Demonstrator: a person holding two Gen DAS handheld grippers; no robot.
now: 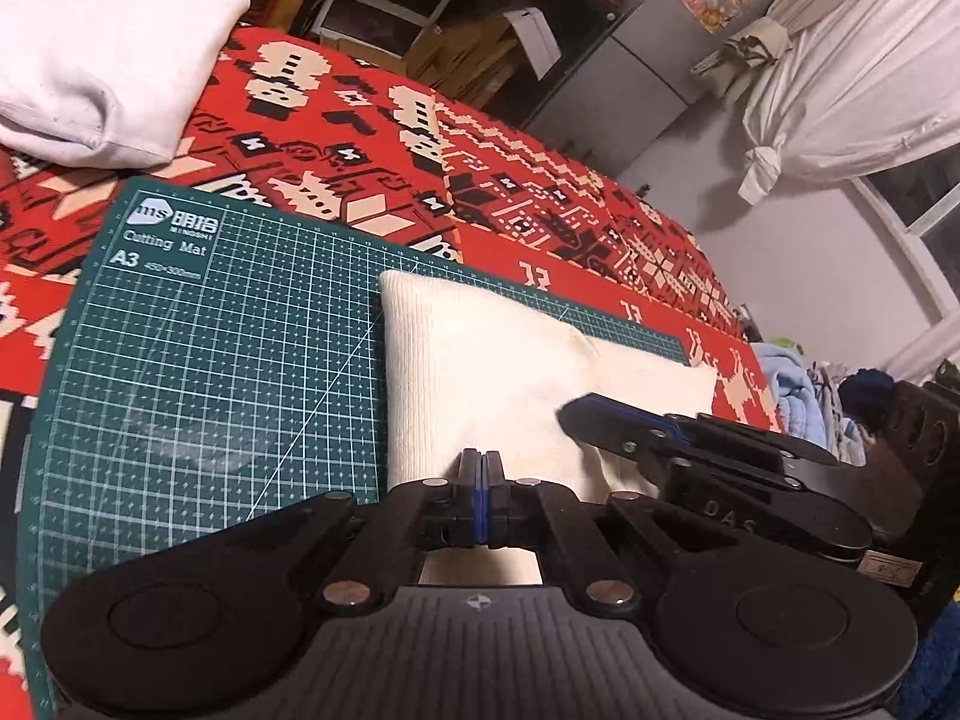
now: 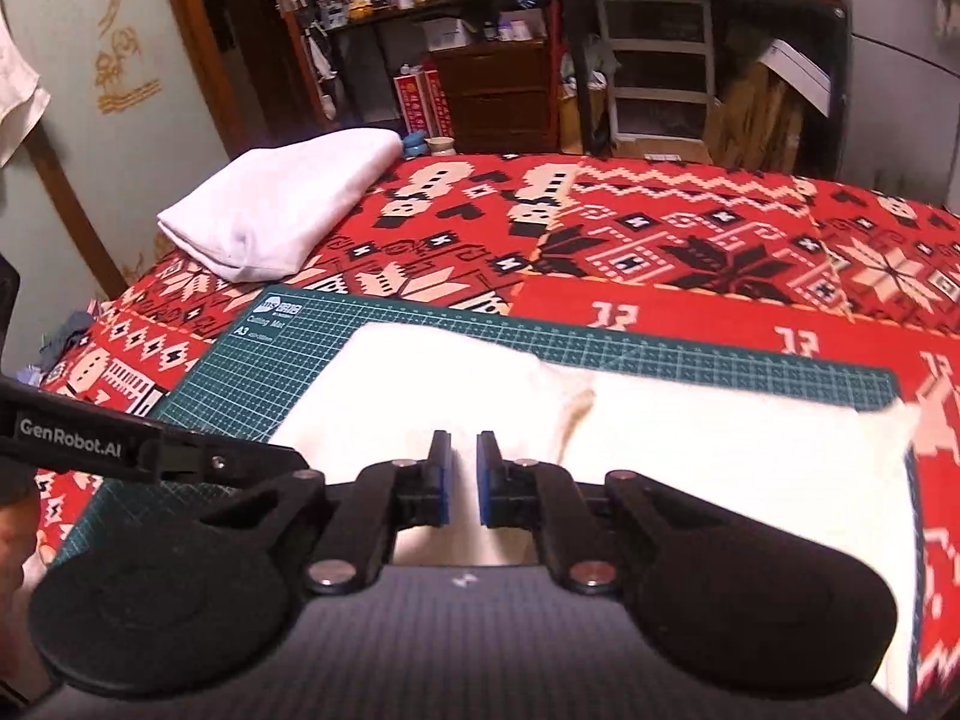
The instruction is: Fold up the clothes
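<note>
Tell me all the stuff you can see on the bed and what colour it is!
cream garment: one, cream, lying on the cutting mat in front of both grippers
cutting mat: one, dark green with a white grid, on the blanket
folded white cloth: one, white, on the blanket beyond the mat's far left corner
blanket: one, red with black and cream patterns, under everything
left gripper: one, black with blue pads, jaws together at the garment's near edge
right gripper: one, black with blue pads, jaws apart above the garment
</note>
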